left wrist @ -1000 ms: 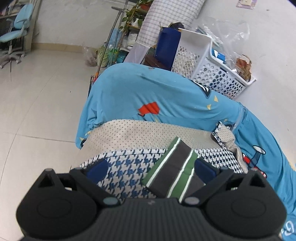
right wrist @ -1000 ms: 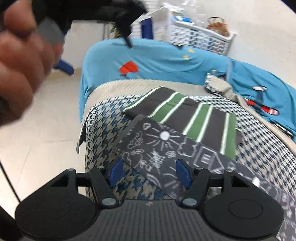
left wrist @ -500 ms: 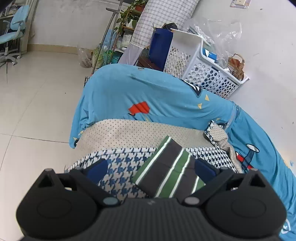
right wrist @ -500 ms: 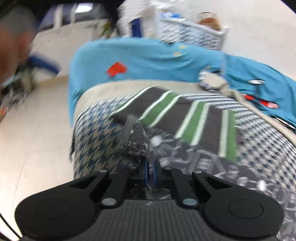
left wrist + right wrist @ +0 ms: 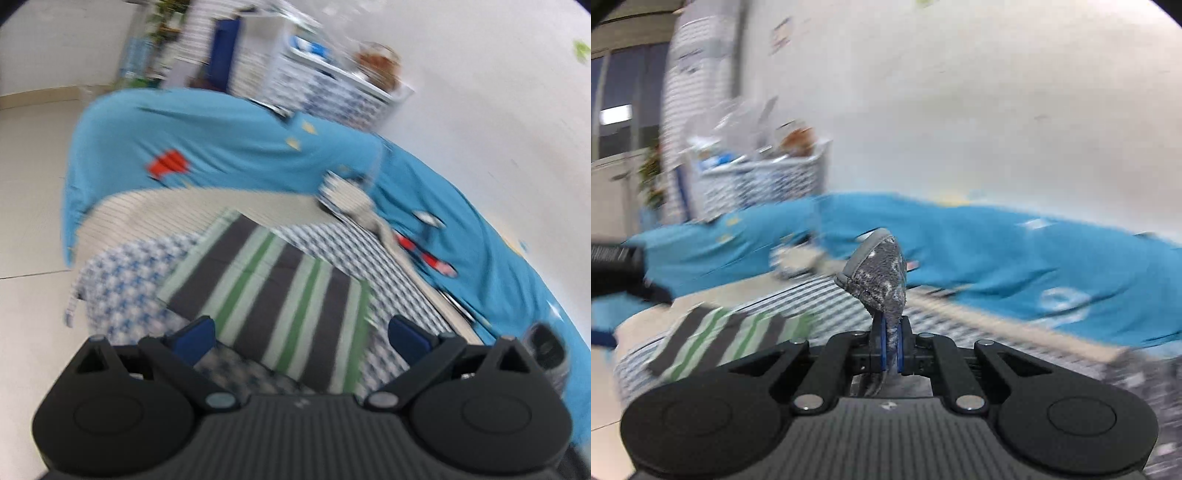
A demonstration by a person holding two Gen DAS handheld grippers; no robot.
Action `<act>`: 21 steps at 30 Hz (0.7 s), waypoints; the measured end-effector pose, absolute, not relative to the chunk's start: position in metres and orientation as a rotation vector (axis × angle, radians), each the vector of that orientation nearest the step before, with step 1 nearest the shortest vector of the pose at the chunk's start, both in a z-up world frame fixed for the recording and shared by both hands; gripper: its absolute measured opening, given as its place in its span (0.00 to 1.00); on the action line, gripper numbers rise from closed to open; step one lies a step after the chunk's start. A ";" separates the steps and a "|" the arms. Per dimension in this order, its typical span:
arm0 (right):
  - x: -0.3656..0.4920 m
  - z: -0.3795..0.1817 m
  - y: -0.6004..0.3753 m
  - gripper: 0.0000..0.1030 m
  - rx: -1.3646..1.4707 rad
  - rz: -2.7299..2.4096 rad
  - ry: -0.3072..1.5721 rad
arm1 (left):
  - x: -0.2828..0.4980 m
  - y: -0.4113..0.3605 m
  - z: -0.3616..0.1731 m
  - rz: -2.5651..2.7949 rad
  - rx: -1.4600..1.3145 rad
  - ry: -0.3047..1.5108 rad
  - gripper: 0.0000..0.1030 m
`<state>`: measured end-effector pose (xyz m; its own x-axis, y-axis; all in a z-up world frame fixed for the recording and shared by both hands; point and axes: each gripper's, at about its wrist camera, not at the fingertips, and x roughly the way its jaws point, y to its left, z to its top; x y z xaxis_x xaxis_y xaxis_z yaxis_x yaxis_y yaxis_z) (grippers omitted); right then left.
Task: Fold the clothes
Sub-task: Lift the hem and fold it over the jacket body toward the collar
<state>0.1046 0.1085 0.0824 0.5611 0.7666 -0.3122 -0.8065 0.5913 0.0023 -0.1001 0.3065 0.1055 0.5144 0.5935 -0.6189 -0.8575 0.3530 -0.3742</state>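
The right tongs pinch a bunched corner of the dark doodle-print garment, lifted above the houndstooth cover. The left tongs stand wide and empty over the folded striped cloth, which lies on that cover. The pinch takes only a small tuft, so a hard pull could slip it free; the trailing cloth could also drag the striped fold askew.

Bright, even indoor light, no harsh shadows. Both views are pretty motion-smeared, with fisheye bending and dark corners.
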 end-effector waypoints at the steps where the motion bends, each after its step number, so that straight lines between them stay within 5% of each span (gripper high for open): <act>1: 0.112 0.088 0.096 0.06 -0.140 0.900 0.284 | -0.091 0.299 0.105 0.946 -0.734 0.426 0.97; 21: 0.157 0.074 -0.120 0.06 -0.091 0.509 0.304 | 0.049 0.150 0.064 0.518 -0.560 0.687 0.98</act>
